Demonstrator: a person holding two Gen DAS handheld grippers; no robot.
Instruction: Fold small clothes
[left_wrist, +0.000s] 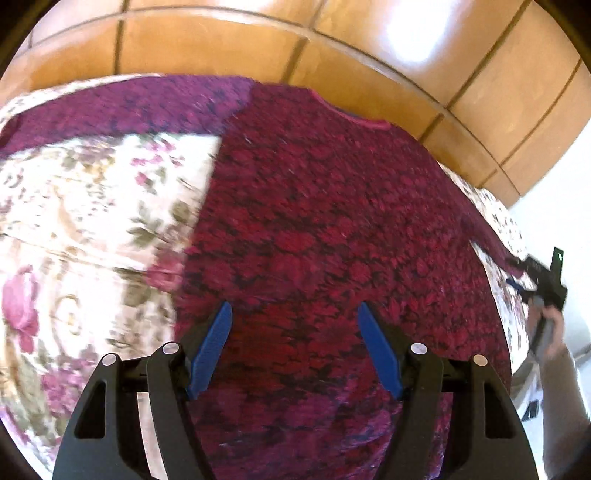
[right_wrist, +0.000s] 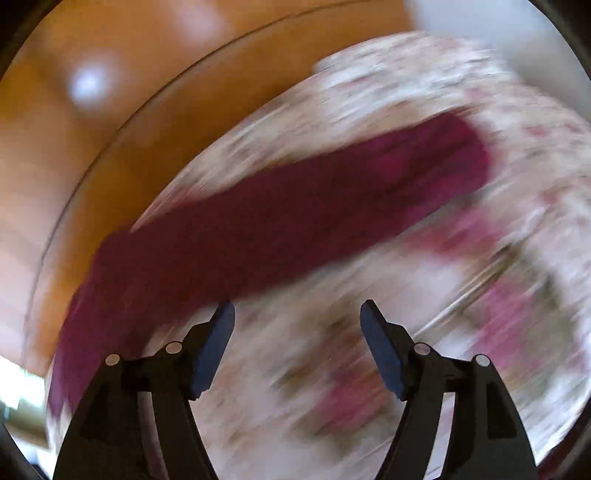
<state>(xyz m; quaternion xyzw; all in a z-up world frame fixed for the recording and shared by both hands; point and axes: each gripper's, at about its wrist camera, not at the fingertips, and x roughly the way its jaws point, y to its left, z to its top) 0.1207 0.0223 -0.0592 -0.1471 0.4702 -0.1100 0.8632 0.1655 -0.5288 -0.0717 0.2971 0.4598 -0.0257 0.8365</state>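
Note:
A dark red and purple knitted sweater (left_wrist: 332, 229) lies spread flat on a floral bedspread (left_wrist: 85, 229), neckline (left_wrist: 351, 116) at the far side, one sleeve (left_wrist: 110, 107) stretched out to the left. My left gripper (left_wrist: 295, 314) is open and empty, hovering over the sweater's lower body. The right wrist view is heavily blurred: the sweater's other sleeve (right_wrist: 295, 206) lies across the bedspread (right_wrist: 332, 350). My right gripper (right_wrist: 297, 312) is open and empty, just below that sleeve. The right gripper also shows in the left wrist view (left_wrist: 543, 280), at the sleeve's end on the far right.
A wooden panelled headboard or wall (left_wrist: 258, 40) runs along the far side of the bed, also in the right wrist view (right_wrist: 110, 129). The bed's right edge (left_wrist: 513, 229) meets a white area. A person's hand (left_wrist: 554, 332) holds the right gripper.

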